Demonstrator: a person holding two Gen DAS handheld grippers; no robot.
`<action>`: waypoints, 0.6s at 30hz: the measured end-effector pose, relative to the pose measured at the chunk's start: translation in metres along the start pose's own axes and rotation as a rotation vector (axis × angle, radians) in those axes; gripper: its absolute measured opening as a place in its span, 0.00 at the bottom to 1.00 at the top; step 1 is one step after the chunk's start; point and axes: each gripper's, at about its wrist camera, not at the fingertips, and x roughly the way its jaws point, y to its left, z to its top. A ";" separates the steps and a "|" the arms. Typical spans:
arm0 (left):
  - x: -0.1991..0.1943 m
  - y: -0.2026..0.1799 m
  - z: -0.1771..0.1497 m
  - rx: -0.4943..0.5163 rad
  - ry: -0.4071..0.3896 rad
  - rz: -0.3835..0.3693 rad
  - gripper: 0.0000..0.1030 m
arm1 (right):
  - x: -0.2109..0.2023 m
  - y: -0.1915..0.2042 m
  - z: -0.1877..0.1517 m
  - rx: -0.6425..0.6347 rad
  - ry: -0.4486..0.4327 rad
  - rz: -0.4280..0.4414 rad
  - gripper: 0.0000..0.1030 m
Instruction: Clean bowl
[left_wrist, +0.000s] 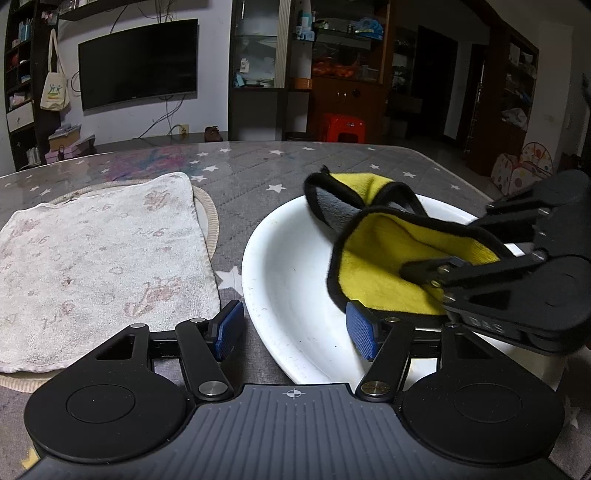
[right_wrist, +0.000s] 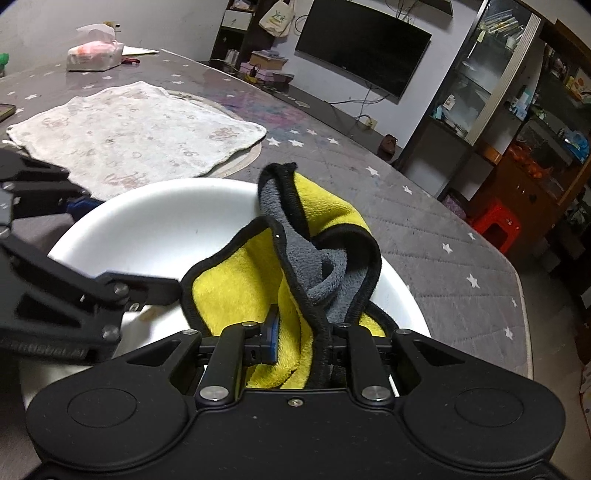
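A shallow white bowl (left_wrist: 291, 280) stands on the starred grey tabletop. My left gripper (left_wrist: 295, 328) is shut on its near left rim. One blue pad (left_wrist: 229, 328) sits outside the wall and the other lies inside the bowl. A yellow and grey cloth with black edging (left_wrist: 373, 266) lies bunched in the right half of the bowl. My right gripper (left_wrist: 436, 266) comes in from the right, shut on it. In the right wrist view the cloth (right_wrist: 236, 295) fills the right gripper (right_wrist: 295, 332), above the bowl (right_wrist: 166, 229). The left gripper (right_wrist: 125, 251) is at the left rim.
A worn white towel (left_wrist: 99, 266) lies spread over a round mat (left_wrist: 210, 218) left of the bowl. A tissue pack (right_wrist: 94, 53) sits at the table's far corner. A TV, shelves and a red stool (left_wrist: 341, 127) stand beyond the table.
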 end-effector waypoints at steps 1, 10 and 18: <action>0.000 0.000 0.000 0.000 0.000 0.000 0.62 | -0.003 0.000 -0.003 0.003 0.002 0.002 0.19; 0.000 0.000 0.000 0.000 0.000 0.000 0.62 | -0.028 0.004 -0.019 0.003 0.040 0.040 0.19; 0.000 -0.001 0.000 -0.003 0.000 0.000 0.62 | -0.043 0.009 -0.018 0.014 0.087 0.102 0.19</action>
